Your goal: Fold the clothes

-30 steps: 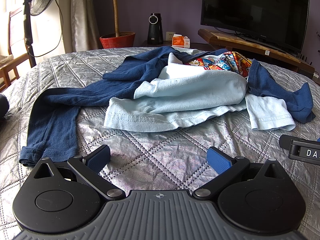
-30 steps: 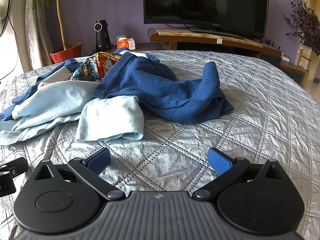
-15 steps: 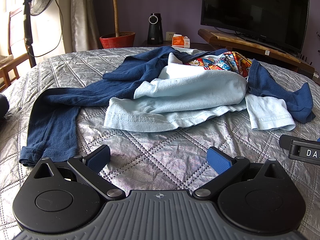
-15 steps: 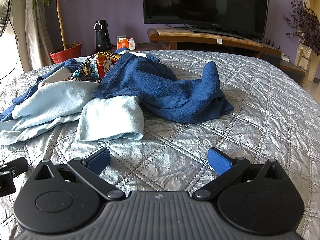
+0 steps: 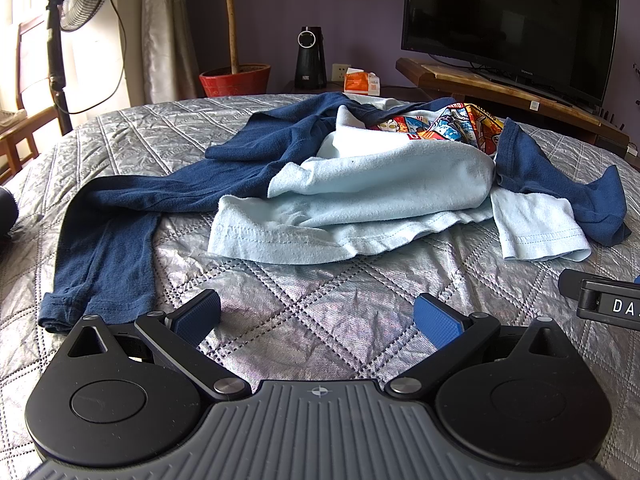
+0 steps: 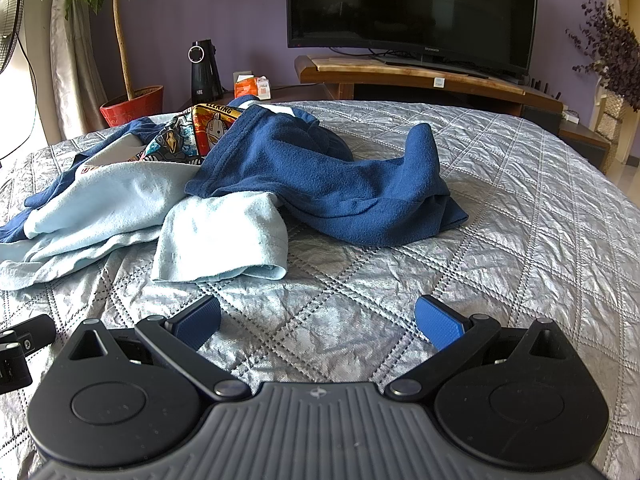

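A crumpled pale-blue shirt (image 5: 360, 200) with navy sleeves lay ahead on the quilted bed (image 5: 280, 312), its length running crosswise. Both the left gripper (image 5: 318, 314) and right gripper (image 6: 318, 314) were spread wide, empty; its short sleeve (image 6: 224, 236) was judged nearer the right.

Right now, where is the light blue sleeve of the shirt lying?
In the right wrist view the light blue sleeve lies flat on the grey quilt, left of centre, just ahead of the right gripper and touching the dark blue fleece behind it.
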The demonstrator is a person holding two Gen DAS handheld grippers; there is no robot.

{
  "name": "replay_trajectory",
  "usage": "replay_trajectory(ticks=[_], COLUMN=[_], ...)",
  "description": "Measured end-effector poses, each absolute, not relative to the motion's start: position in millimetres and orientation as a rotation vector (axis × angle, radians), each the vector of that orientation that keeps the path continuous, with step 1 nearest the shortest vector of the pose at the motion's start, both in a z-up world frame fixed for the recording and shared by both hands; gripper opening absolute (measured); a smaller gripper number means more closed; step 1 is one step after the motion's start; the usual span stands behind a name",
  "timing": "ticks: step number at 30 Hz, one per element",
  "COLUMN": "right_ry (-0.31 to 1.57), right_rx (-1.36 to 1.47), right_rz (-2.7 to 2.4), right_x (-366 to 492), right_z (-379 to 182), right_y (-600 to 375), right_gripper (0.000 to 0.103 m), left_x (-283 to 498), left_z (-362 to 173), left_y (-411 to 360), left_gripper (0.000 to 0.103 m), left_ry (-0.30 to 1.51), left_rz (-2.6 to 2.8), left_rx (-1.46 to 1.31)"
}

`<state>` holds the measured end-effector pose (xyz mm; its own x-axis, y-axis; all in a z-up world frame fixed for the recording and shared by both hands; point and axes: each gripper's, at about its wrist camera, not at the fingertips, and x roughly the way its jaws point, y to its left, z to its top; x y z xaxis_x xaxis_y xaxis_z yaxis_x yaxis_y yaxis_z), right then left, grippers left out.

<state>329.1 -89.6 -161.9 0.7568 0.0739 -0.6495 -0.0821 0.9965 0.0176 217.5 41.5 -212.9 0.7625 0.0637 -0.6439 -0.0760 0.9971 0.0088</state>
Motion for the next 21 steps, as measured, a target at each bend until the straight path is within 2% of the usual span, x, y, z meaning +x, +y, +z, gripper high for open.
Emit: replay_trajectory(ticks=[21], right_ry=[0.707], right_rx=[-0.012], right_rz=[0.085], right_x=[328.4], right_z=[-163.5], right_y=[-89.6], right_gripper=[0.103], left_x=[217.1], left_z=[-212.8], left_y=[41.1], left_gripper=[0.103], left_ry=[0.699], left_rz=[0.074], left_rx=[-0.018])
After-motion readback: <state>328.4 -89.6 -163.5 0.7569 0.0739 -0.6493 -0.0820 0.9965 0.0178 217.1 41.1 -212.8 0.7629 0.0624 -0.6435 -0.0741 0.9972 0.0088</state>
